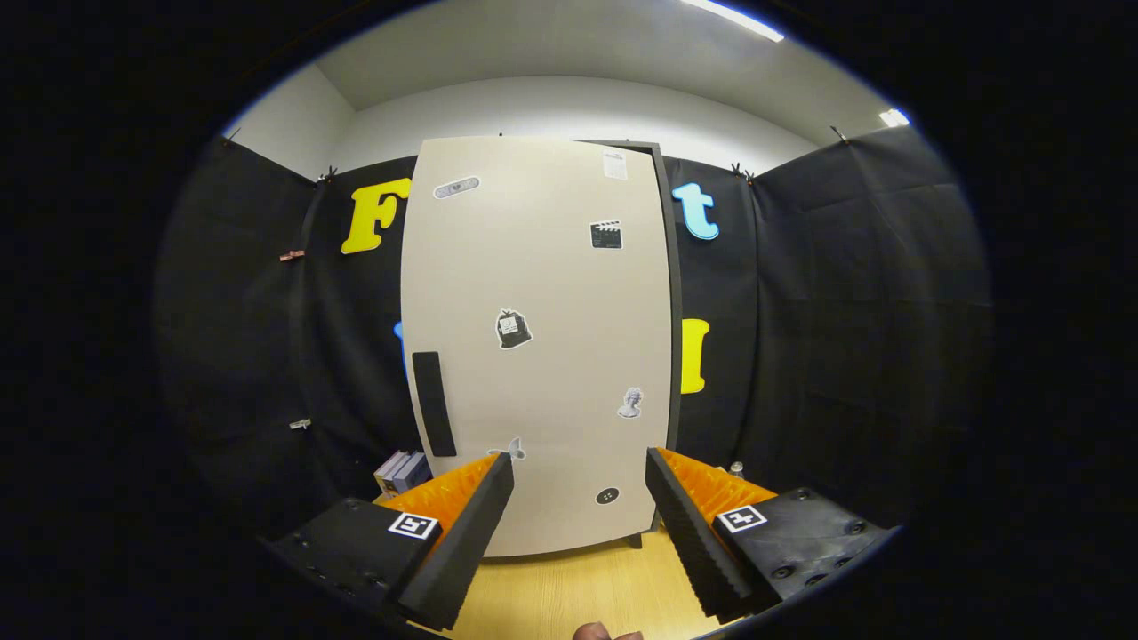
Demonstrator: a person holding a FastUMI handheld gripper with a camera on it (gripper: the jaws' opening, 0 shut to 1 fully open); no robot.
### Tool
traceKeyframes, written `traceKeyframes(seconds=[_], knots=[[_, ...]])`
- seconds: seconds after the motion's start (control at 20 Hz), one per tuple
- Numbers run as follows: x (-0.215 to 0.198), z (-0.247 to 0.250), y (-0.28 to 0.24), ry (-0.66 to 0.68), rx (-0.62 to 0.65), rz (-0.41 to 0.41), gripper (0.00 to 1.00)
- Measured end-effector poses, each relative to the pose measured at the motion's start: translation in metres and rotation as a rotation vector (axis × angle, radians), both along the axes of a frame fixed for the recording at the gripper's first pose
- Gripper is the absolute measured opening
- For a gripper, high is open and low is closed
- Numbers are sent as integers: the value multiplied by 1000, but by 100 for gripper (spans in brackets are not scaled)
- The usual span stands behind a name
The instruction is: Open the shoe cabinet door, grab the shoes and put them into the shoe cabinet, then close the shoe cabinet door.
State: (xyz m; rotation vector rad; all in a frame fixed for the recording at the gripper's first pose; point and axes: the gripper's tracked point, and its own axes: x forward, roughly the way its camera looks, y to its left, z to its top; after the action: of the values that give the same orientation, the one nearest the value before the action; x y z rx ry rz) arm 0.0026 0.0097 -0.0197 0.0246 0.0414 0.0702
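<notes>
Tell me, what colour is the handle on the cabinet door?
Black, on the beige cabinet door; the handle shows in the gripper view, beyond the open gripper.

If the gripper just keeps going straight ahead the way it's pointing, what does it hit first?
Most likely the cabinet door, low on its pale front. The gripper has its fingers open with nothing between them, and only bare floor lies ahead, though depth is hard to judge.

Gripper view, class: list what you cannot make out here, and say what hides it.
- Inside of the shoe cabinet: hidden by its shut door.
- Shoes: whereabouts cannot be told.
- Books beside the cabinet: partly covered by a finger of the open tongs.
- Stickers on the door: too small to read.
- Small thing right of the cabinet foot: too small to identify.
</notes>
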Motion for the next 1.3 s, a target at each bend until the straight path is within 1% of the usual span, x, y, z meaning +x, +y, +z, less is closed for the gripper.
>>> traceKeyframes(seconds=[0.6, 1.3], knots=[[-1, -2, 1, 7, -8, 14, 98], [-6, -1, -3, 8, -8, 13, 98]])
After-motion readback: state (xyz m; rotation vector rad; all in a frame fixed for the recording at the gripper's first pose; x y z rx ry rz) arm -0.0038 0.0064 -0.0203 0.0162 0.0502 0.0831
